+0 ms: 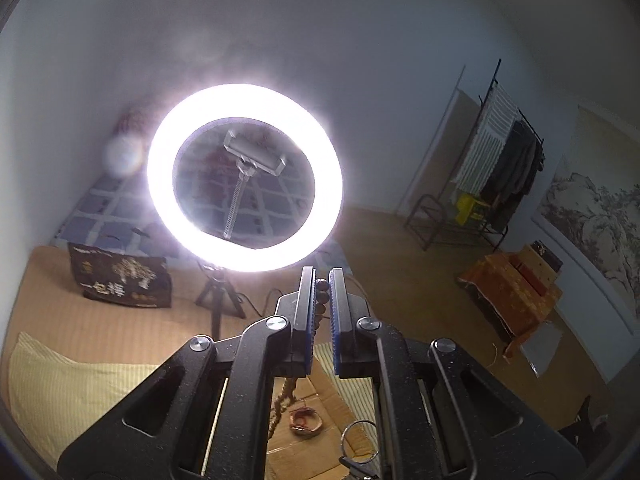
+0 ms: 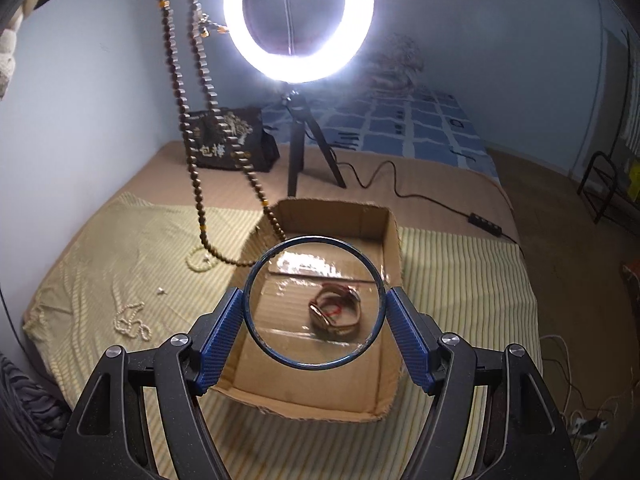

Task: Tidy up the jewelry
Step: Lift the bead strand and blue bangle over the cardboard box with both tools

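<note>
On the bed, a yellow striped cloth point(image 2: 120, 280) covers the near part of a tan mat point(image 2: 440, 184), and an open cardboard box point(image 2: 394, 248) sits on the cloth toward its right edge. Inside the box lies a coiled bracelet point(image 2: 335, 312). Pale bead strands point(image 2: 130, 322) lie loose near the cloth's left edge. At the far end of the mat a lit ring light point(image 2: 298, 64) stands on a tripod point(image 2: 298, 148), with a black printed bag point(image 2: 228, 140) just left of it and a blue checked quilt point(image 2: 420, 128) behind.

The right gripper point(image 2: 316, 312) hovers above the box, its jaws wide apart and pressing either side of a thin dark bangle point(image 2: 250, 276). A long brown bead necklace point(image 2: 208, 76) hangs from above, its lower loop reaching the box's left wall.

Only the left wrist view shows the left gripper point(image 1: 322, 292), jaws nearly closed on those brown beads, raised toward the light. It also shows a clothes rack point(image 1: 500, 148), an orange cloth-covered box point(image 1: 512, 296) on the floor, and a landscape painting point(image 1: 592, 216) on the right wall.
</note>
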